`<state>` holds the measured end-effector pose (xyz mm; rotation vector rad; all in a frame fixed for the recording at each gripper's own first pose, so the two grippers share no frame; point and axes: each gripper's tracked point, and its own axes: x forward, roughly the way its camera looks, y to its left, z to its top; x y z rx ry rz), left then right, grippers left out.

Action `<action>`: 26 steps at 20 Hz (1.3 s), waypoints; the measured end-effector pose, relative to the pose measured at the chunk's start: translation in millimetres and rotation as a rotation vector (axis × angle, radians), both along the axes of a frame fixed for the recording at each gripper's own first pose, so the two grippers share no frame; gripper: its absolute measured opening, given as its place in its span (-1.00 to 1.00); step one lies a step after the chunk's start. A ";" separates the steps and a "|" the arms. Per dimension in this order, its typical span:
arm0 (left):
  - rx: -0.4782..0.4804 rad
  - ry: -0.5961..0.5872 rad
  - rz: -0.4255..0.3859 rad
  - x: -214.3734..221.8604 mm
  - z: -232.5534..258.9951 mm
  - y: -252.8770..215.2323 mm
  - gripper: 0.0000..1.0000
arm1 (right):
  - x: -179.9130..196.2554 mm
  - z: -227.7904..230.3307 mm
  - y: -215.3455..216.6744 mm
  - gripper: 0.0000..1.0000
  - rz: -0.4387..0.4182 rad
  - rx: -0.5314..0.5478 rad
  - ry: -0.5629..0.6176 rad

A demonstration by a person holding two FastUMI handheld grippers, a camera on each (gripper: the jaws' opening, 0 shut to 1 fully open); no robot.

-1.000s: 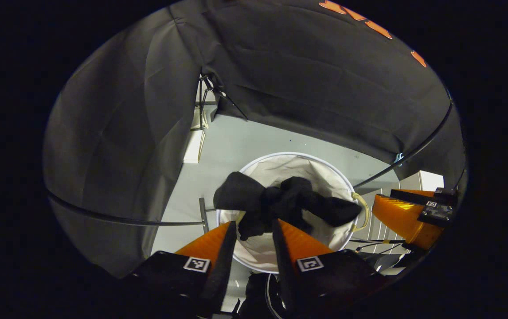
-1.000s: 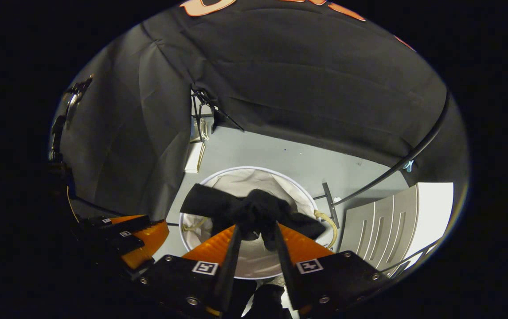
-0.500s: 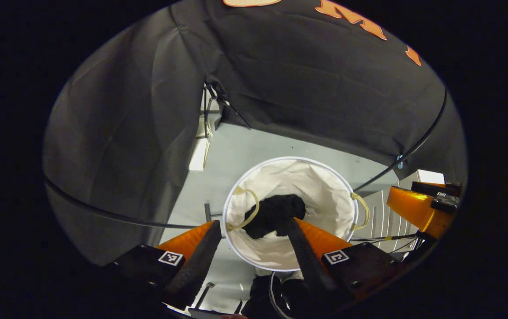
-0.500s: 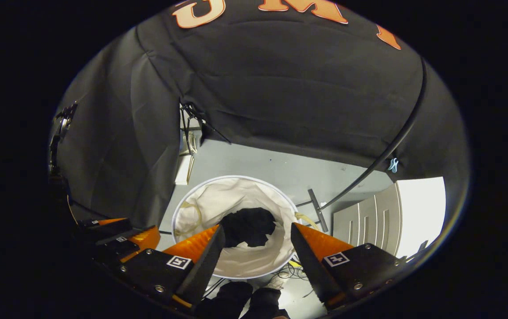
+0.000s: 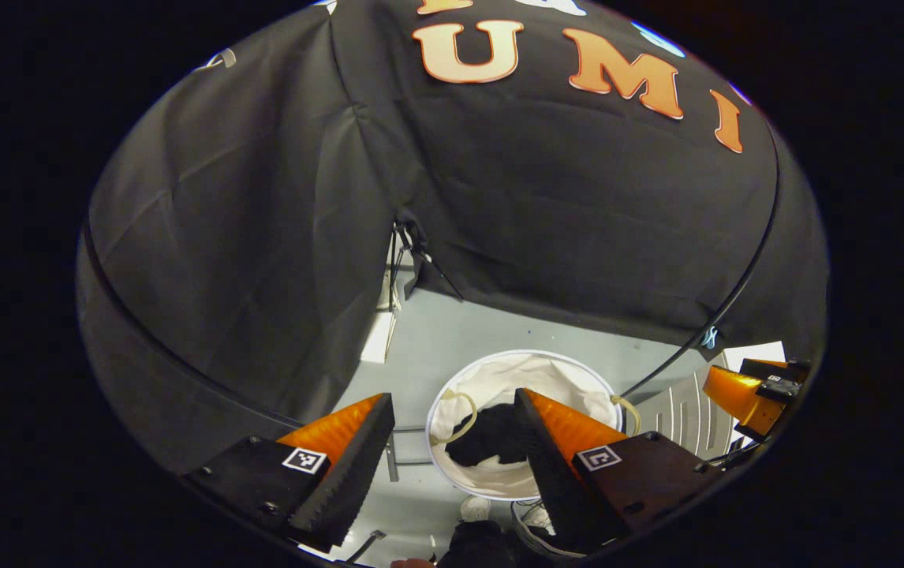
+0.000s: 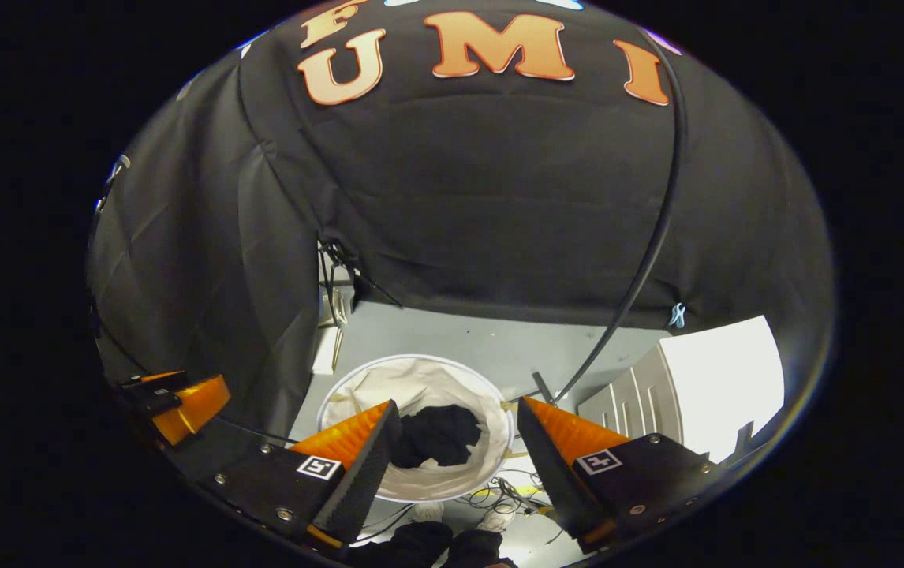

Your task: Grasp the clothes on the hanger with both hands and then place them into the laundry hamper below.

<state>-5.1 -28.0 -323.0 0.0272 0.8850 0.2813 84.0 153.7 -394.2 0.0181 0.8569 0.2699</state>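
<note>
A crumpled black garment point(image 5: 491, 435) lies inside the round white fabric laundry hamper point(image 5: 570, 377) on the grey floor point(image 5: 491, 331). Above it, the left tongs point(image 5: 452, 442) and right tongs point(image 6: 458, 443) both hang released, their orange-and-black fingers spread wide and holding nothing.

Below me the grey floor point(image 5: 452, 331) carries the white hamper point(image 5: 570, 364), and loose cables point(image 6: 499, 497) lie beside it.

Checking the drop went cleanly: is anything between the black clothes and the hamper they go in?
Nothing visible does. The black clothes already lie inside the white laundry hamper, and both the left gripper and right gripper hang open above it.
</note>
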 end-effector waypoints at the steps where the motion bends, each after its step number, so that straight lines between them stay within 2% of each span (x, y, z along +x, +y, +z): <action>1: 0.000 -0.020 0.000 0.0 11.6 -2.5 0.99 | -1.2 11.8 -9.7 0.85 -0.012 0.002 -0.023; 6: 0.027 -0.154 -0.022 -0.9 77.6 -18.5 0.98 | -6.4 72.6 -61.1 0.85 -0.059 -0.003 -0.148; 13: 0.066 -0.415 -0.037 16.3 189.0 -44.7 0.97 | -34.3 154.5 -140.6 0.85 -0.128 -0.017 -0.317; 17: 0.086 -0.568 -0.052 23.9 251.7 -66.1 0.96 | -39.3 231.5 -163.9 0.85 -0.140 0.002 -0.471; 21: 0.129 -0.672 -0.063 20.5 308.8 -79.1 0.95 | -43.5 314.3 -171.5 0.85 -0.111 0.033 -0.644; 22: 0.135 -0.701 -0.066 21.2 323.0 -83.2 0.95 | -45.9 329.3 -172.8 0.97 -0.103 0.047 -0.681; 26: 0.147 -0.782 -0.060 17.1 366.0 -88.6 0.94 | -54.5 378.6 -186.4 0.96 -0.102 0.062 -0.806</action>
